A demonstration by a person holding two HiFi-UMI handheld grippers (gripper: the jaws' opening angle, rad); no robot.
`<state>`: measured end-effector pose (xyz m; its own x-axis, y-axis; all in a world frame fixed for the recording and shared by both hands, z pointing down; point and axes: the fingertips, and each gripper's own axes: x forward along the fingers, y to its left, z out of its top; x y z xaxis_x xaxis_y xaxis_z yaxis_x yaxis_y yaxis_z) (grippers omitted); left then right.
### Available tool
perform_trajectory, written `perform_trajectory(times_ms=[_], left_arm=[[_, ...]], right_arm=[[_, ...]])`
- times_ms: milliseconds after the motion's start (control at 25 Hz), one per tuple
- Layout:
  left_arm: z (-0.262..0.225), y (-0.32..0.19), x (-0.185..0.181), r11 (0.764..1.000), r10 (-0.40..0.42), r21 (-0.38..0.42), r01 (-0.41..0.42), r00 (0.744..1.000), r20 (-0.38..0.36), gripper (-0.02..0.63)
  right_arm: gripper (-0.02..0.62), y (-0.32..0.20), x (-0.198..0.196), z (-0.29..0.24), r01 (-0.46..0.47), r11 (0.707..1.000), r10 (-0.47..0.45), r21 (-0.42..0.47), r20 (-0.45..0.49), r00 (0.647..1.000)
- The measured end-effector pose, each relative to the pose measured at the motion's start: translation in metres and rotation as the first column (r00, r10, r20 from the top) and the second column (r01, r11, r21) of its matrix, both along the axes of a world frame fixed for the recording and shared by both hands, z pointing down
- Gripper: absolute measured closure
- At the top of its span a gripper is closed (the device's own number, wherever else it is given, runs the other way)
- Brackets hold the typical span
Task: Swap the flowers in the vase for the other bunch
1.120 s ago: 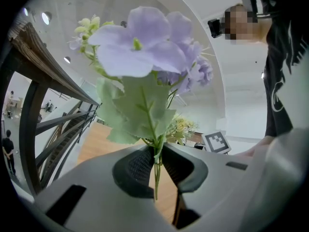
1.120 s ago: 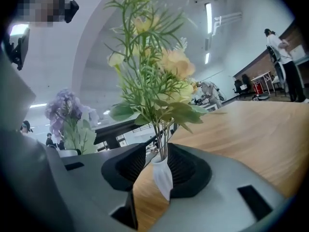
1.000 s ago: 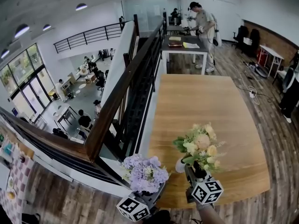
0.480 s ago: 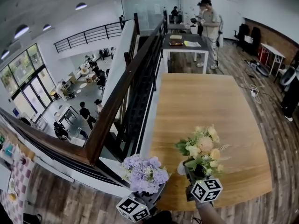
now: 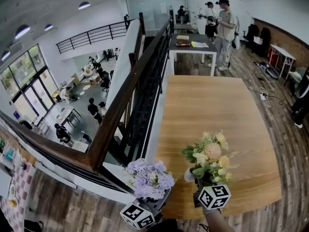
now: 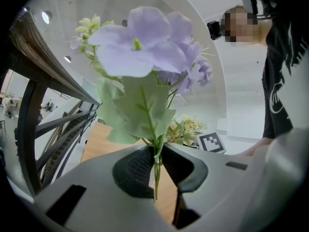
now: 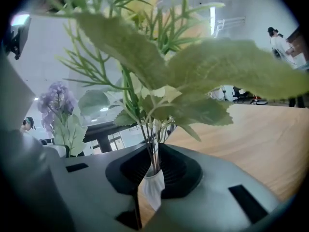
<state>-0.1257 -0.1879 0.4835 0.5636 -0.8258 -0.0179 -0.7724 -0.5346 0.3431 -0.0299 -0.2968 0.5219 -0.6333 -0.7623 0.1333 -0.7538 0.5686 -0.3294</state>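
My left gripper (image 5: 157, 199) (image 6: 157, 166) is shut on the thin green stem of a purple flower bunch (image 5: 149, 179) (image 6: 145, 47), held upright off the table's near left corner. My right gripper (image 5: 198, 181) (image 7: 153, 170) is shut on the neck of a small white vase (image 5: 188, 174) (image 7: 150, 190). A yellow and cream bunch (image 5: 210, 153) (image 7: 159, 57) stands in that vase over the wooden table (image 5: 207, 100). The two bunches are side by side and apart. The purple flower bunch (image 7: 55, 100) also shows at the left of the right gripper view.
A dark railing (image 5: 125, 95) runs along the table's left side, with a drop to a lower floor beyond it. Two people (image 5: 223, 23) stand by a dark table (image 5: 190, 45) at the back. Cables lie on the floor at right.
Both grippers and their flowers have hardly moved. The people at the far table have shifted to the right.
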Motion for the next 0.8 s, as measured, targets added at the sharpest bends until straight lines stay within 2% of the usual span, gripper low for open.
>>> perform_trajectory(times_ms=[800], left_arm=[[-0.016,-0.009,-0.009,0.998,-0.037,0.042,0.036,0.999,0.025,0.549]], right_arm=[[0.543,0.002,0.006,-0.036,0.057,0.995,-0.059,0.084,0.026,0.998]])
